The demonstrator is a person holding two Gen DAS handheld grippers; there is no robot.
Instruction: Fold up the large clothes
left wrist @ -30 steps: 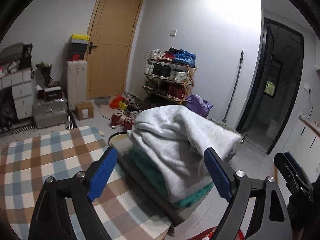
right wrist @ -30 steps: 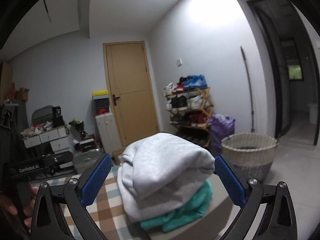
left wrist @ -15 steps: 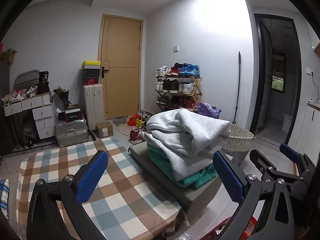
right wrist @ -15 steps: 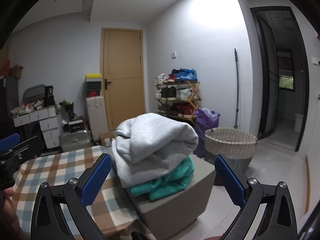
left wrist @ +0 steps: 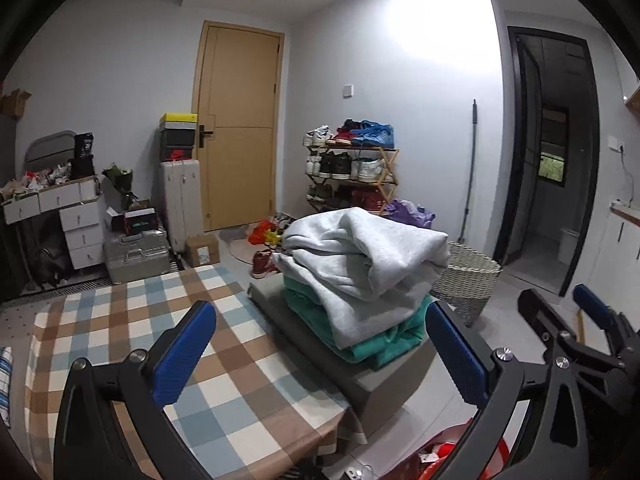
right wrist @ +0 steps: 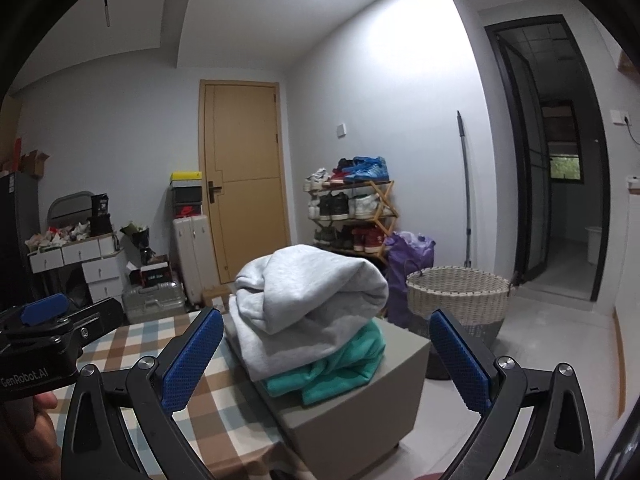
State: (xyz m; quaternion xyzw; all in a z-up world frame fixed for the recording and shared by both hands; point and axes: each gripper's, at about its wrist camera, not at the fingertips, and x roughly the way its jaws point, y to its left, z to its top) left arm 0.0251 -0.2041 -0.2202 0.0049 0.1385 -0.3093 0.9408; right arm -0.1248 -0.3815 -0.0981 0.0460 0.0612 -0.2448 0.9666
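A folded light-grey sweatshirt (left wrist: 360, 264) lies on top of a folded teal garment (left wrist: 384, 340), two pieces of clothing in one stack. The grey one is thick and soft, doubled over with a rounded fold along its upper right side and loose ridges across the top; the teal one shows only as a crumpled band sticking out beneath it. The stack rests on a grey box-shaped stool (right wrist: 360, 412) that stands against the edge of the worktop (left wrist: 120, 332), which wears a brown, blue and white checked cloth.

The left claw (left wrist: 316, 356) is spread wide, nothing between its blue pads, and it sits short of the stack without touching it. The right claw (right wrist: 324, 364) is spread wide as well (its pads frame the stack from the near side, clear of the fabric). Each claw appears at the edge of the other's view.

Behind the stool stands one woven laundry basket (right wrist: 456, 296), with a purple bag (right wrist: 408, 252) beside it. One wooden shoe rack (left wrist: 352, 172) holds three tiers of shoes by the closed door (left wrist: 236, 128).
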